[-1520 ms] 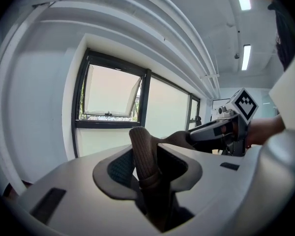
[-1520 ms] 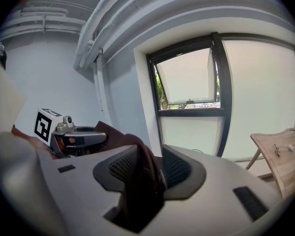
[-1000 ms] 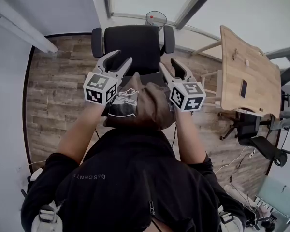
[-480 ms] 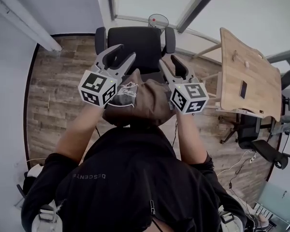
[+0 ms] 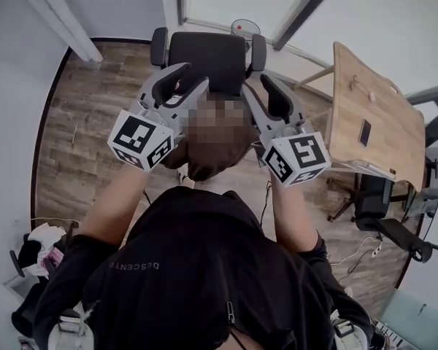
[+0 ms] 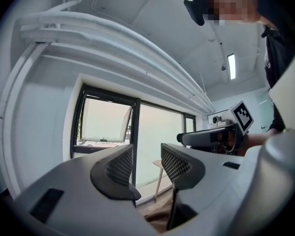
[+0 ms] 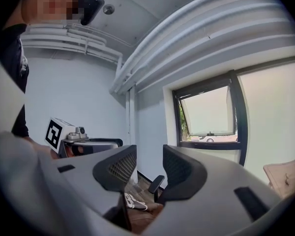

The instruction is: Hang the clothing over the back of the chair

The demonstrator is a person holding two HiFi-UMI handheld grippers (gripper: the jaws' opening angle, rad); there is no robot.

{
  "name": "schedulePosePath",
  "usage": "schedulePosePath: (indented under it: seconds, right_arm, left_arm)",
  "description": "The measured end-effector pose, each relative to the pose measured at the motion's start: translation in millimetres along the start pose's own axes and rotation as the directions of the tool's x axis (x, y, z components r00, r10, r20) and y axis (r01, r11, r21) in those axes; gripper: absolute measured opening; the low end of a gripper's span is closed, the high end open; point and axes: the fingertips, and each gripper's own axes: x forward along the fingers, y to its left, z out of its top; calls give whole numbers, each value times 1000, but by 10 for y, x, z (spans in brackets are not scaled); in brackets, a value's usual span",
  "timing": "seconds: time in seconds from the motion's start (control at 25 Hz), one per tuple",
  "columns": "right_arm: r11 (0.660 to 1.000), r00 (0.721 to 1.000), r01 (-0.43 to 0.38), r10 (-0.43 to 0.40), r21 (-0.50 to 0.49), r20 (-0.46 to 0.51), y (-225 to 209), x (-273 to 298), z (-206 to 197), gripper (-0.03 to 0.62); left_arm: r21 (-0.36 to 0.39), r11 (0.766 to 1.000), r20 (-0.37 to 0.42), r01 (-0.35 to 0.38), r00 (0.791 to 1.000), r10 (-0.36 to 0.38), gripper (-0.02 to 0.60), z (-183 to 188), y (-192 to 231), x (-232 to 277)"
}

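Brown clothing [image 5: 213, 157] with a white print lies draped over the near part of the black chair [image 5: 204, 58]. A blur patch covers its top in the head view. In the right gripper view it shows low down, with one chair armrest [image 7: 155, 183] just beyond it.

Surroundings: wood plank floor [image 5: 80, 122] under the chair. Wooden table [image 5: 383, 108] well to the right, with a small dark flat object [image 5: 365, 133] on it. A second dark office chair [image 5: 390, 214] stands near the table's near end. A window [image 6: 105, 124] lies on the far side, with white pipes [image 6: 113, 33] running under the ceiling. Nothing stands between the grippers and the chair.

Left gripper [image 5: 196, 73]: held level above the clothing's left side. Its jaws have just been closing a little but stand spread, and only the window shows between the pads. The clothing is visible only as a brown strip at the bottom of the gap, below the pads and clear of them.

Right gripper [image 5: 254, 81]: level above the clothing's right side. Its jaws have likewise just been closing and stand spread, empty, with wall and chair showing through the gap. The clothing sits below and between the two grippers, touching neither.
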Motion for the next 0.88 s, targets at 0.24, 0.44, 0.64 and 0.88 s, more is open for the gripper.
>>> schedulePosePath:
  seconds: [0.24,0.44,0.64,0.88]
  right_arm:
    - [998,998,-67,67,2,17,385,-704,-77,139]
    - [988,987,-155,155,-8,37,768,-1195,-181,71]
    - [976,976,-210,213,-47,47,1108,-1612,-261,25]
    - [974,975,-220,221,-54,24,1316,-1903,-398,5]
  left_arm:
    - [-5,1000,4,-12,1000,12,160,9,-713,-482]
    - [-2,1000,0,-25,1000,25,116,-55,-1187,-881]
    - [31,999,-2,-33,999,33,56,-133,-1617,-1163]
    - [52,998,-26,-22,999,24,18,-191,-1983,-1384]
